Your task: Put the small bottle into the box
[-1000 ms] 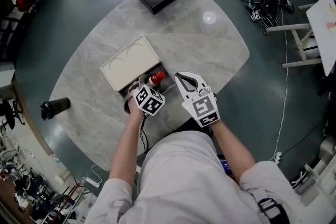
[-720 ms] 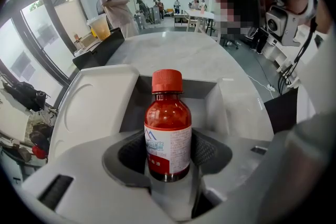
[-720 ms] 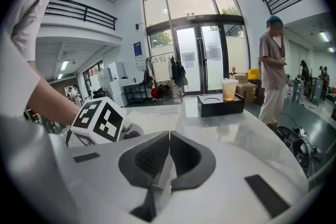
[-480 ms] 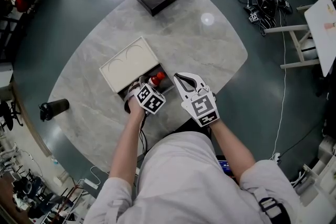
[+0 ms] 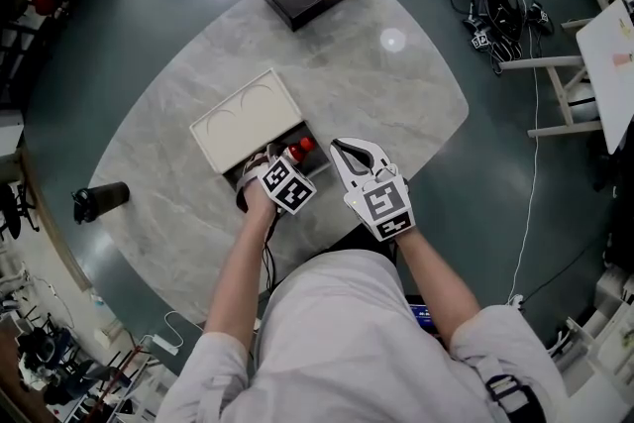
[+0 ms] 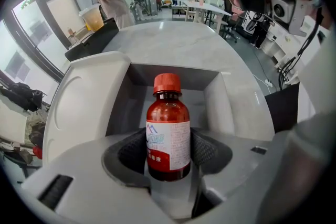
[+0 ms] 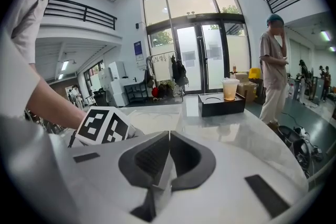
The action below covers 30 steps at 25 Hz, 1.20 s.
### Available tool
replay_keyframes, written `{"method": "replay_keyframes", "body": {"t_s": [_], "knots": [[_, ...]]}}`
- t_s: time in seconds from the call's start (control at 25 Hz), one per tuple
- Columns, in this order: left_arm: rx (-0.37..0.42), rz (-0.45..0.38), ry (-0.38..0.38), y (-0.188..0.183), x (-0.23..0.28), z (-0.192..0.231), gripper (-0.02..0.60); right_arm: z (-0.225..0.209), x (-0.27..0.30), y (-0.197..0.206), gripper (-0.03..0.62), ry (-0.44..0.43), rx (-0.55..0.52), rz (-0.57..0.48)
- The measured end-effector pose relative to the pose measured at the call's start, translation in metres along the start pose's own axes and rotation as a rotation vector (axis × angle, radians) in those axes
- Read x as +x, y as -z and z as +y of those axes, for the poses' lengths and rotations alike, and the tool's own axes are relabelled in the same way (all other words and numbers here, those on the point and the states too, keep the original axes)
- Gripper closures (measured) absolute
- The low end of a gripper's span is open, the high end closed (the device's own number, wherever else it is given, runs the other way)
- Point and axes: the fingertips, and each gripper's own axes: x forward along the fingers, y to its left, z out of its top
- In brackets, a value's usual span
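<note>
The small bottle is reddish-brown with a red cap and a white label printed in blue and red. The box is grey inside, its lid off-white. The table is grey veined marble. The left gripper and right gripper are white with black pads and black-and-white square markers.

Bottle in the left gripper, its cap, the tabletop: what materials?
The small bottle: amber, glossy, see-through; glass or plastic, can't tell. Its label looks like paper. The cap: red, matte, likely plastic. The tabletop: grey, veined, polished, mirrors a light; marble or marble-look.
</note>
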Motion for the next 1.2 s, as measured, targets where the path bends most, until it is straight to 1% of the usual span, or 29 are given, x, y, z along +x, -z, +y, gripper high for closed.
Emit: {"method": "replay_keyframes", "body": {"t_s": [0.28, 0.84, 1.0, 1.2], "knots": [[0.016, 0.002, 0.001, -0.001, 0.000, -0.001, 0.353, -0.001, -0.003, 0.000, 0.568, 0.005, 0.001, -0.001], [0.010, -0.020, 0.015, -0.005, -0.001, -0.005, 0.353, 0.000, -0.003, 0.001, 0.568, 0.004, 0.003, 0.001], [0.001, -0.057, 0.012, -0.010, -0.007, -0.006, 0.350, 0.003, -0.001, 0.000, 0.568, -0.005, -0.002, -0.001], [-0.053, -0.137, -0.019, -0.018, -0.032, 0.002, 0.337, 0.008, 0.001, -0.002, 0.568, -0.024, -0.011, -0.001]]}}
